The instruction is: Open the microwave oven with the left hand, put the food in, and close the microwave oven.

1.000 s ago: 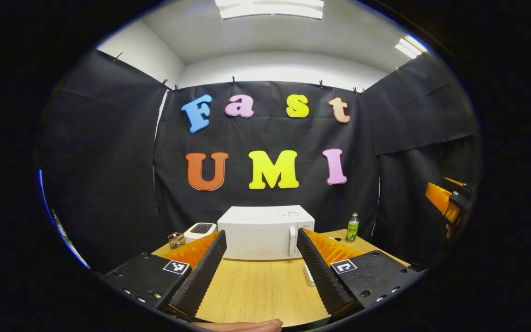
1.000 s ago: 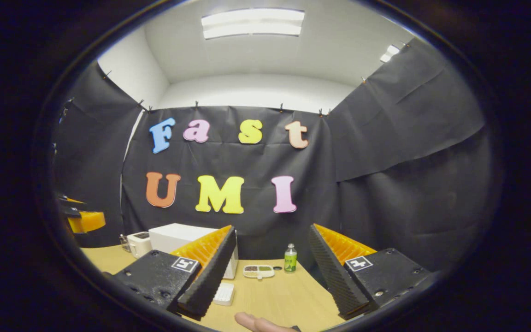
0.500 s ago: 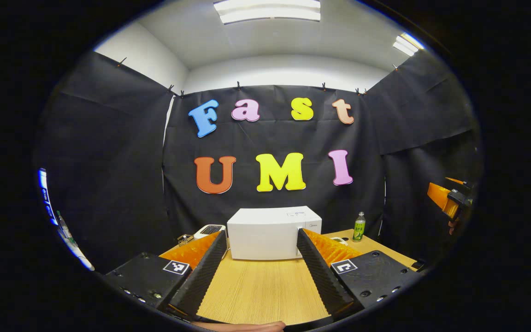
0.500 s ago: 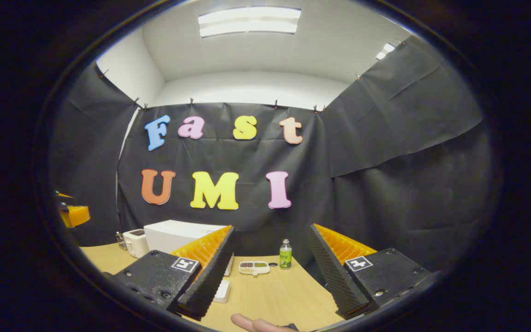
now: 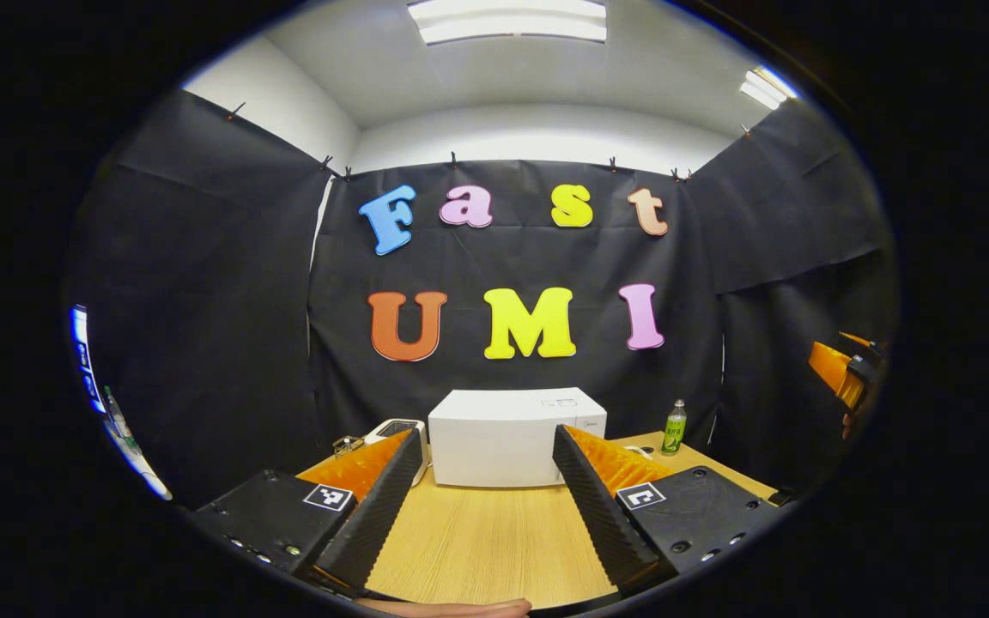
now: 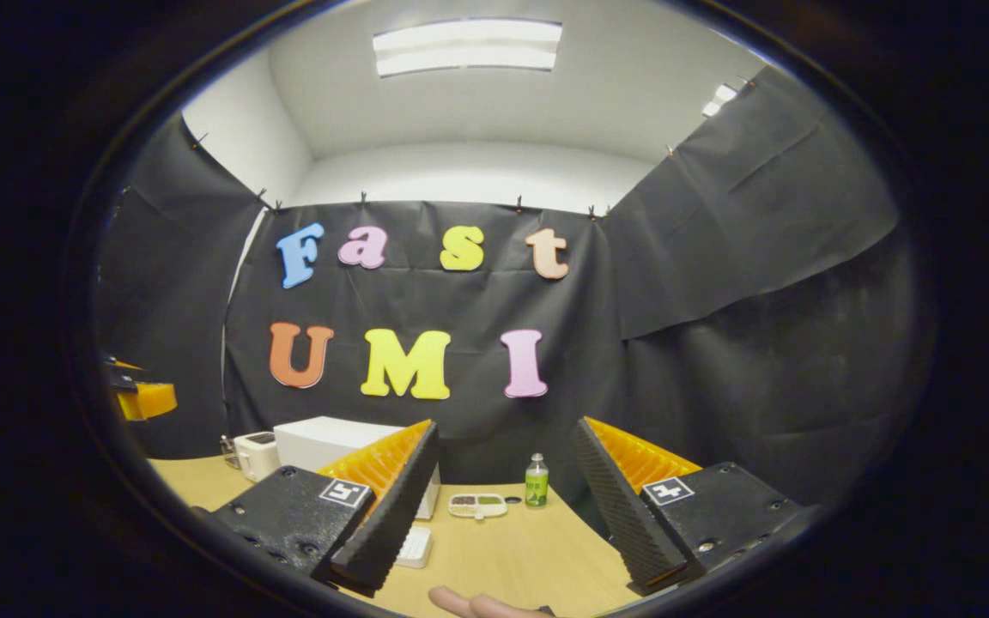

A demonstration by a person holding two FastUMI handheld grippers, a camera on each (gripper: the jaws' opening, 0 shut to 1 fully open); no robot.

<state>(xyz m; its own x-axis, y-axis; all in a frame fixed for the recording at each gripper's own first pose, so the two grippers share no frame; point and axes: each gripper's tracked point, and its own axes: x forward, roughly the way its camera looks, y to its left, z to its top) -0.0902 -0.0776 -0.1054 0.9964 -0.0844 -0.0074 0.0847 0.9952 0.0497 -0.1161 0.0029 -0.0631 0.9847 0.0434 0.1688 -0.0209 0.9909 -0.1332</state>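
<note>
- Microwave oven [image 5: 503,436]: white, box-shaped, door closed. It stands at the far side of the worktop [image 5: 486,549], against the booth's cloth wall, straight ahead of your left tool [image 5: 484,498] and well apart from it.
- Left tool: released, fingers spread wide, nothing between them. It hangs above bare worktop.
- Right tool [image 6: 503,506]: likewise released and empty, aimed toward the right end of the worktop.
- Food: a small compartmented tray [image 6: 478,505] lies flat on the worktop, just right of the oven, with a green bottle [image 6: 536,481] just beside it. The contents are too small to identify.
- Handling, as a judgement: the oven is heavy and rigid and should stay put when you pull. The door's handle appears to run down the right part of the front, though your tool's finger partly hides it; take hold there.
- The tray looks light, shallow and stiff. Grip its rim and keep it level, or the contents may spill.
- Other items: a white toaster [image 5: 391,429] sits left of the oven, clear of the door's likely swing.
</note>
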